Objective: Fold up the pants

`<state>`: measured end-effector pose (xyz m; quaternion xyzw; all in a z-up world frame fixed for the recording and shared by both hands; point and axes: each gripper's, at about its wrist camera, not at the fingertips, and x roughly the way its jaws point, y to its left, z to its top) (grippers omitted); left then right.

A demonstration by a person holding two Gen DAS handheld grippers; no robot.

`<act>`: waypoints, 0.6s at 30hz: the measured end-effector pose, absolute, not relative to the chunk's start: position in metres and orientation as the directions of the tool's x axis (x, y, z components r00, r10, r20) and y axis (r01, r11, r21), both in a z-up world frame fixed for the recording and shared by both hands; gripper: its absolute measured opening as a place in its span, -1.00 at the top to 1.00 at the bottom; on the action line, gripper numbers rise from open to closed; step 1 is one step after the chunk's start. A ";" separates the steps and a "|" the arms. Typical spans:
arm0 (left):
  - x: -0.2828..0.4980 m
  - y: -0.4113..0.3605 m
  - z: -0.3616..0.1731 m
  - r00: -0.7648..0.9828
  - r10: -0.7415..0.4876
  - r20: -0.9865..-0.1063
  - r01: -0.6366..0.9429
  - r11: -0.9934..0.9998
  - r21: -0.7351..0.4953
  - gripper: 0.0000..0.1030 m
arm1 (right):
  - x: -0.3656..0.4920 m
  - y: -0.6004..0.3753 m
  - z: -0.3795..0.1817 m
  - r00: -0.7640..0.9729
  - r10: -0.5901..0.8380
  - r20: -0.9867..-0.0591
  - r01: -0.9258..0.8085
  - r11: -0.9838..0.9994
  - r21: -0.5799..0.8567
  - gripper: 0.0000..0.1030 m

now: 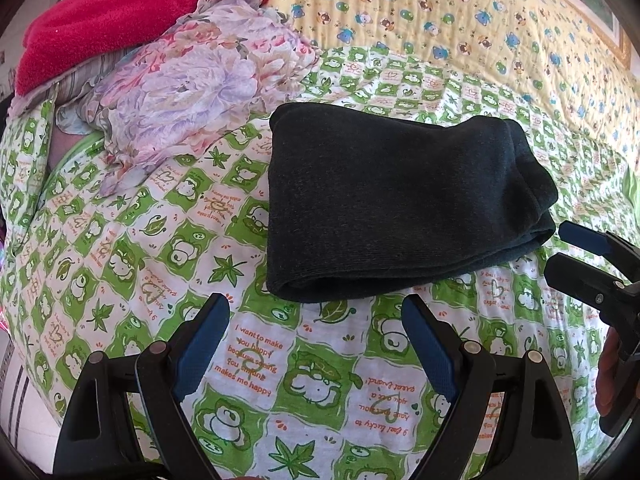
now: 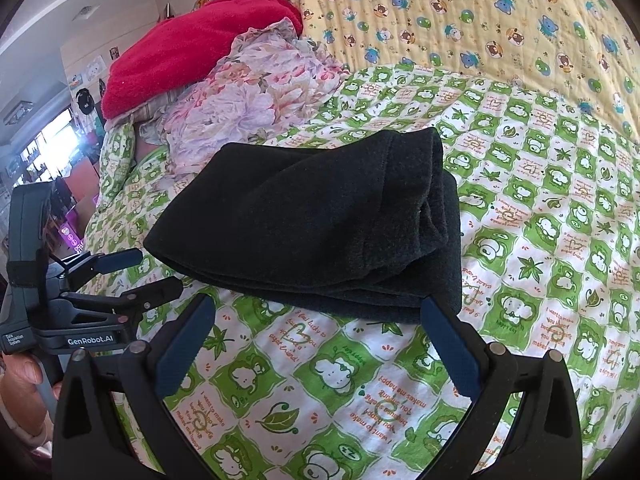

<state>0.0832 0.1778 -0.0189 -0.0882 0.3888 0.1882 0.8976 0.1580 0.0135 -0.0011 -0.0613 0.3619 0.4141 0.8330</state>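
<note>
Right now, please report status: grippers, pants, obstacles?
Left hand-held gripper open, empty. Right hand-held gripper open, empty. Dark pants folded on green quilt. Nothing blocking.

Your black left gripper with blue finger pads (image 1: 316,344) hangs with its jaws spread wide, gripping nothing. Your matching black right gripper (image 2: 320,344) is likewise spread apart, just beside it.

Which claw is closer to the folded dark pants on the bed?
The right gripper, by a little. One fingertip overlaps the folded dark pants' near edge. The left gripper sits open just short of the bundle, with a strip of green bedsheet between.
</note>
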 end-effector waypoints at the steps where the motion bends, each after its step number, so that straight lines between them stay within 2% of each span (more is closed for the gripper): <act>1: 0.083 0.178 -0.019 0.627 0.270 -0.731 -0.406 0.914 -0.011 -0.71 | 0.158 0.013 -0.001 0.395 0.646 -0.653 -0.734 0.649 0.199 -0.99; 18: 0.079 0.176 -0.017 0.634 0.271 -0.724 -0.406 0.914 -0.013 -0.71 | 0.156 0.017 0.004 0.396 0.648 -0.650 -0.737 0.647 0.196 -0.99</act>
